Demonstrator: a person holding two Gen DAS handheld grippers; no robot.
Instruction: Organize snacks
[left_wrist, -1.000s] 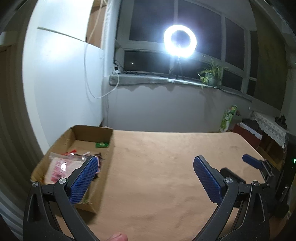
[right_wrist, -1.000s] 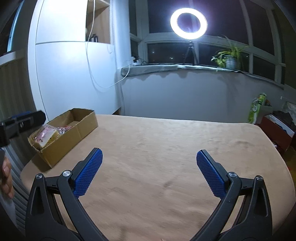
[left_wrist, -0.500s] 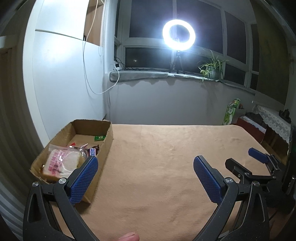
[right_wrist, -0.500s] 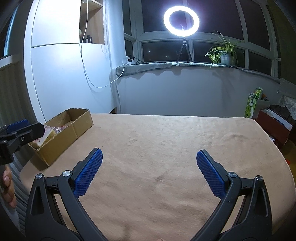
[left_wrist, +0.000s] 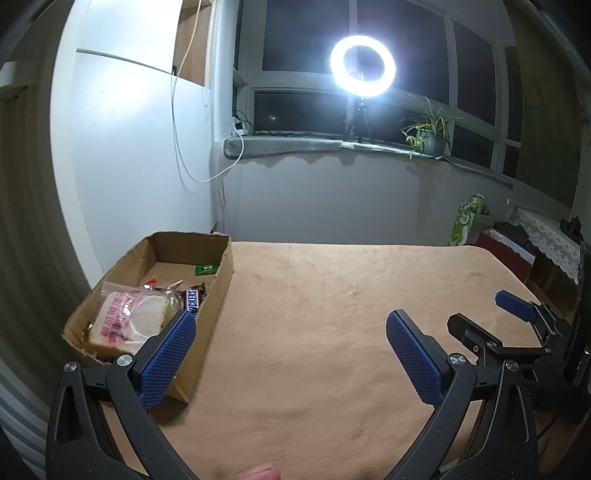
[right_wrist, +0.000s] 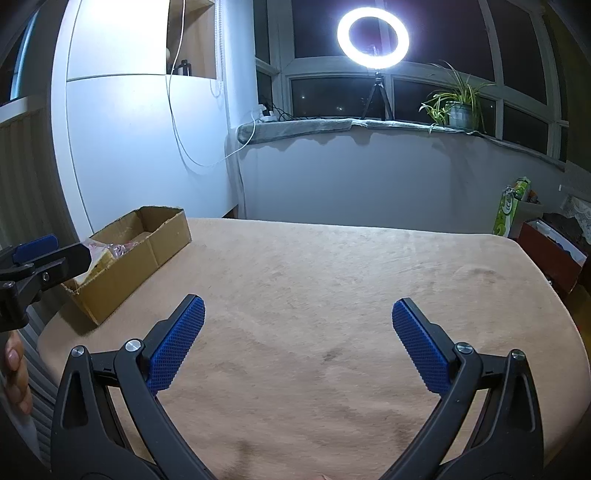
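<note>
A cardboard box (left_wrist: 221, 280) (right_wrist: 147, 254) sits at the left end of the tan table (left_wrist: 332, 314) (right_wrist: 332, 280). Inside it lie a wrapped sandwich (left_wrist: 129, 317), a Snickers bar (left_wrist: 192, 300) and a small green packet (left_wrist: 205, 269). My left gripper (left_wrist: 291, 354) is open and empty above the table, just right of the box. My right gripper (right_wrist: 297, 345) is open and empty over the bare middle of the table. The right gripper (left_wrist: 491, 325) shows at the right of the left wrist view; the left gripper (right_wrist: 44, 254) shows at the left edge of the right wrist view.
A bright ring light (left_wrist: 362, 66) on a tripod and a potted plant (left_wrist: 430, 129) stand on the windowsill behind the table. A white cabinet (left_wrist: 129, 147) is beyond the box. A green carton (right_wrist: 511, 210) and a red box (right_wrist: 550, 247) stand to the right of the table.
Both grippers have drawn back and tilted up a little, so the box sits farther from the left fingers and its contents show in full. Both stay open.
</note>
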